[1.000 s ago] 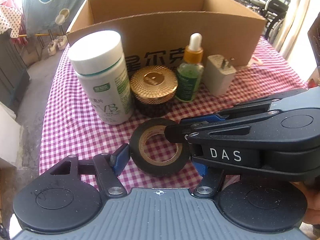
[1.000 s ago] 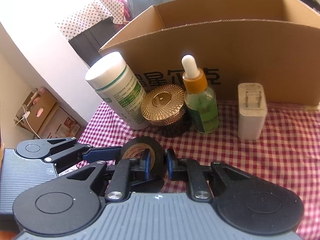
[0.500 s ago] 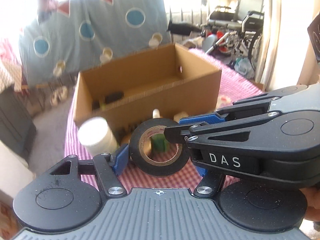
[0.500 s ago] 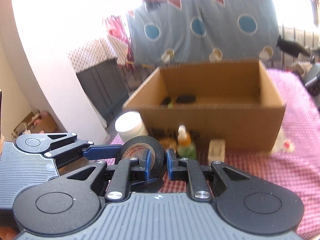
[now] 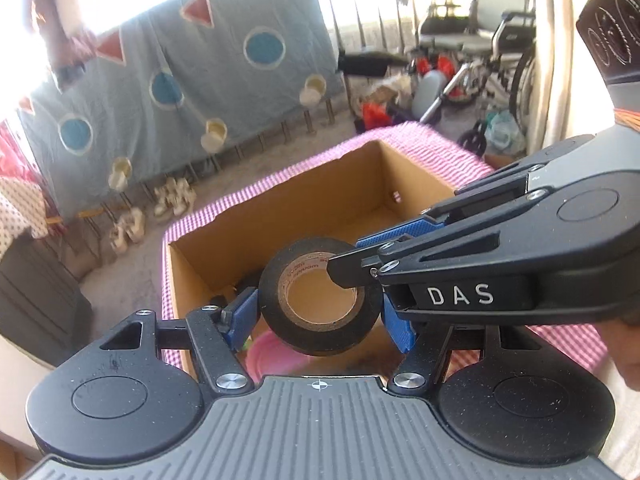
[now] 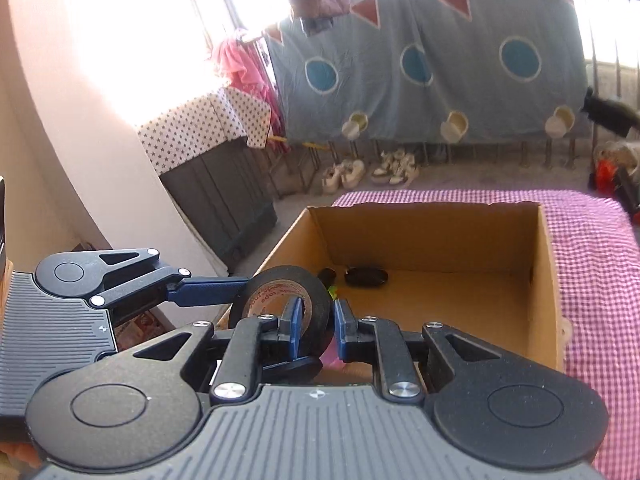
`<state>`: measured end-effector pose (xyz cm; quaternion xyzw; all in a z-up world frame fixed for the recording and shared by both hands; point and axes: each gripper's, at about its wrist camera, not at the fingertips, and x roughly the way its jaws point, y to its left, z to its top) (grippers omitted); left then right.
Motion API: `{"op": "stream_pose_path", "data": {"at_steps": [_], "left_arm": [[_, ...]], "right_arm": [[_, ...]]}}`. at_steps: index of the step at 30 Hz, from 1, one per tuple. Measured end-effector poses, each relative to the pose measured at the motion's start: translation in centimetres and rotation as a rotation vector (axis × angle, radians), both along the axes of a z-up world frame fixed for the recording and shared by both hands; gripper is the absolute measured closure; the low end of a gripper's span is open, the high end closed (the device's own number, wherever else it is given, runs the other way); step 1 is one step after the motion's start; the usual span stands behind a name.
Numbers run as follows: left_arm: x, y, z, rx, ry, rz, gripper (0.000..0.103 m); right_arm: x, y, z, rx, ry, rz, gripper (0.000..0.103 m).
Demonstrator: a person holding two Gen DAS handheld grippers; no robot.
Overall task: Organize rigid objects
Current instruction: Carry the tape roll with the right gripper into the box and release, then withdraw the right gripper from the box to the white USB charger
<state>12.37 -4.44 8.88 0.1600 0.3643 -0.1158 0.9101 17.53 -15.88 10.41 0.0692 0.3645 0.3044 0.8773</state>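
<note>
Black tape roll held in air above open cardboard box. Left tool clamped across roll's outer sides. Right tool pinched on roll's wall, one finger through core. Box on checkered tabletop.

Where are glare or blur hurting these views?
Left wrist view: window glare washes out the top left, the wheelchair area is soft, the black tape roll sharp. Right wrist view: the wall at left is blown out, the cardboard box clear.
</note>
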Motion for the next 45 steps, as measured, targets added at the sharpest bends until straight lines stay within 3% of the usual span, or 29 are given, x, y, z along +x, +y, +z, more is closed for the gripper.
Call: {"op": "stream_pose_path", "data": {"at_steps": [5, 11, 19, 24, 32, 38, 45], "left_arm": [[6.4, 1.4, -1.7, 0.009, 0.178, 0.029, 0.037], [12.8, 2.8, -5.5, 0.020, 0.389, 0.087, 0.037], [15.7, 4.5, -8.9, 0.028, 0.492, 0.126, 0.037], [16.1, 4.5, -9.6, 0.068, 0.496, 0.125, 0.036], [16.2, 4.2, -8.9, 0.101, 0.452, 0.142, 0.030], [13.8, 4.4, -5.5, 0.056, 0.381, 0.144, 0.030], [8.4, 4.7, 0.0, -0.027, 0.242, 0.100, 0.027]], "right_arm": [[7.6, 1.2, -2.5, -0.014, 0.159, 0.047, 0.083], [14.4, 2.9, -8.0, -0.026, 0.356, 0.072, 0.084], [19.0, 4.6, -12.7, -0.060, 0.502, 0.073, 0.084], [19.4, 5.3, -13.6, -0.074, 0.521, 0.072, 0.083], [19.7, 4.9, -14.0, -0.008, 0.569, 0.036, 0.081], [17.2, 2.7, -9.5, 0.052, 0.451, 0.026, 0.081], [8.6, -2.7, -2.3, 0.127, 0.211, -0.003, 0.069]]}}
